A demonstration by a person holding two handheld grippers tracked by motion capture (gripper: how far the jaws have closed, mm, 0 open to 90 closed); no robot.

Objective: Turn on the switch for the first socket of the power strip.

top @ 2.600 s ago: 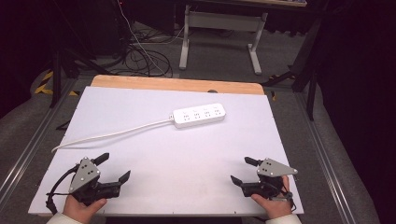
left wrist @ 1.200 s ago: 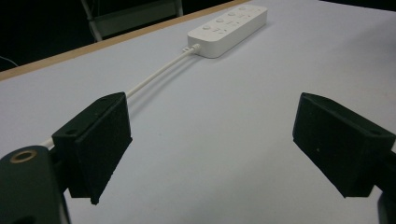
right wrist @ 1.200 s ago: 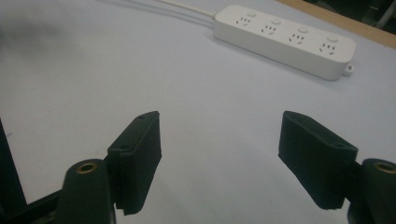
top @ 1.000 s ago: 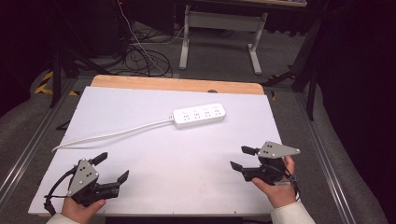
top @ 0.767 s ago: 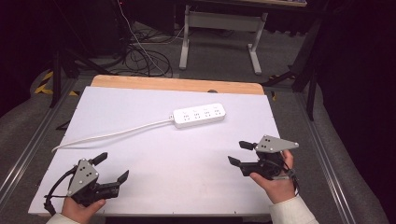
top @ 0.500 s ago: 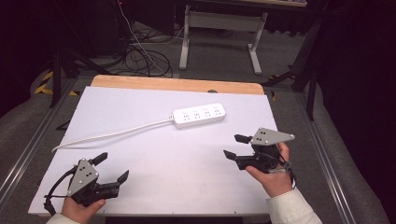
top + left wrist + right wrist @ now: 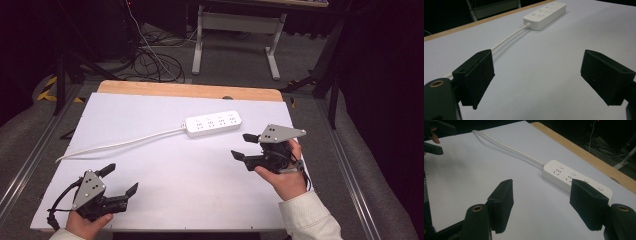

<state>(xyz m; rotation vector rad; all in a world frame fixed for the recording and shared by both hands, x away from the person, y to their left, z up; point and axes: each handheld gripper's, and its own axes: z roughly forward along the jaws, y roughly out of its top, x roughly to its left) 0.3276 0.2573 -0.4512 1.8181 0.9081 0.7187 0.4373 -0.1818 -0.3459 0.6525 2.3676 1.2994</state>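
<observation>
Power strip (image 7: 213, 123) is what the right tool (image 7: 246, 146) is heading for: a white multi-socket bar lying flat on the far half of the table (image 7: 165, 200), nearer its right side, with its white cord (image 7: 120, 145) running away toward the left edge. The right tool is lifted off the surface in the person's hand (image 7: 280, 175), jaws pointing toward the near right end of the strip and close to it but not touching. Those jaws have just been closing a little, yet they stand well apart with nothing between them; in the right gripper view the strip (image 7: 576, 181) lies just beyond the pads (image 7: 586, 205), one pad overlapping its end in the picture. The left tool (image 7: 120, 181) rests low at the near left corner, jaws spread and empty, and the left gripper view looks along the cord (image 7: 507, 40) to the strip (image 7: 545, 13), well apart from it.

I judge this to be the approach step, before any grasp. The next move calls for lowering the right tool so its jaws straddle the strip across its narrow width, keeping them wide enough to clear the body, then squeezing on the sides without pressing a switch button. The trailing cord may drag when the strip is moved.
</observation>
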